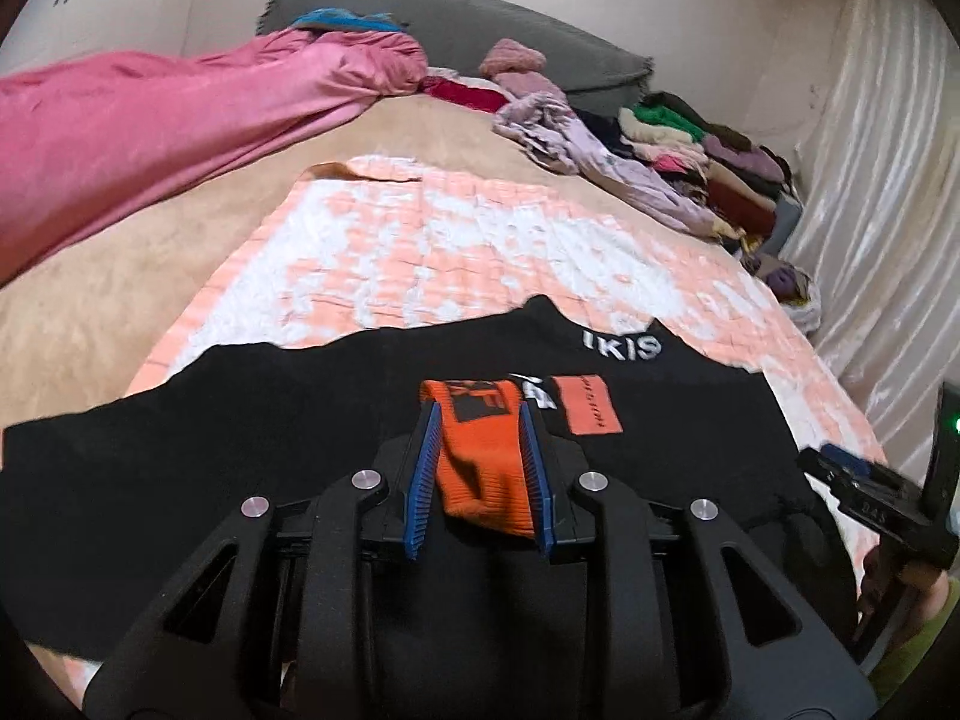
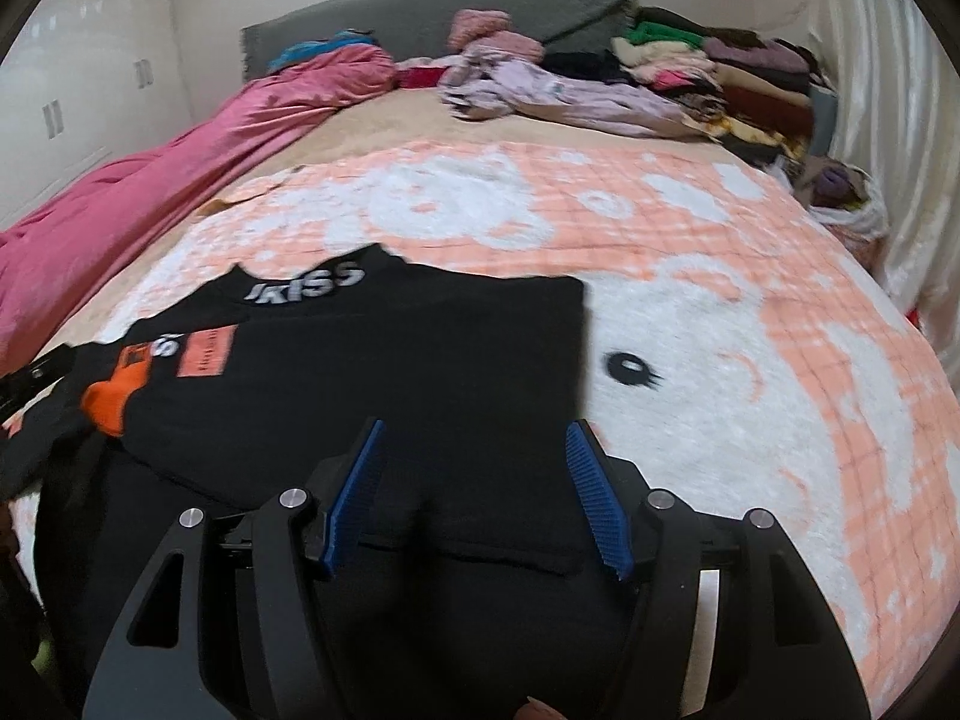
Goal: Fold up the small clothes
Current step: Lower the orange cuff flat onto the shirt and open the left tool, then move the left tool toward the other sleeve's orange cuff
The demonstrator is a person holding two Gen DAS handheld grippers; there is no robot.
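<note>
A black sweater (image 1: 240,432) (image 2: 420,348) with white lettering at the neck and an orange patch (image 1: 585,405) lies spread on a peach-and-white blanket (image 1: 450,240) (image 2: 720,360). Its orange ribbed cuff (image 1: 480,462) (image 2: 111,396) is folded across the chest. My left gripper (image 1: 479,414) is shut on this cuff, the blue pads pressing both its sides. My right gripper (image 2: 475,426) hovers open over the sweater's near right part, pads wide apart and touching no cloth. It also shows at the right edge of the left wrist view, as the right gripper (image 1: 852,474).
A pink duvet (image 1: 150,120) (image 2: 120,180) runs along the bed's left side. A pile of mixed clothes (image 1: 690,144) (image 2: 720,72) fills the far right corner by the grey headboard (image 1: 480,30). A pale curtain (image 1: 870,180) hangs along the right edge.
</note>
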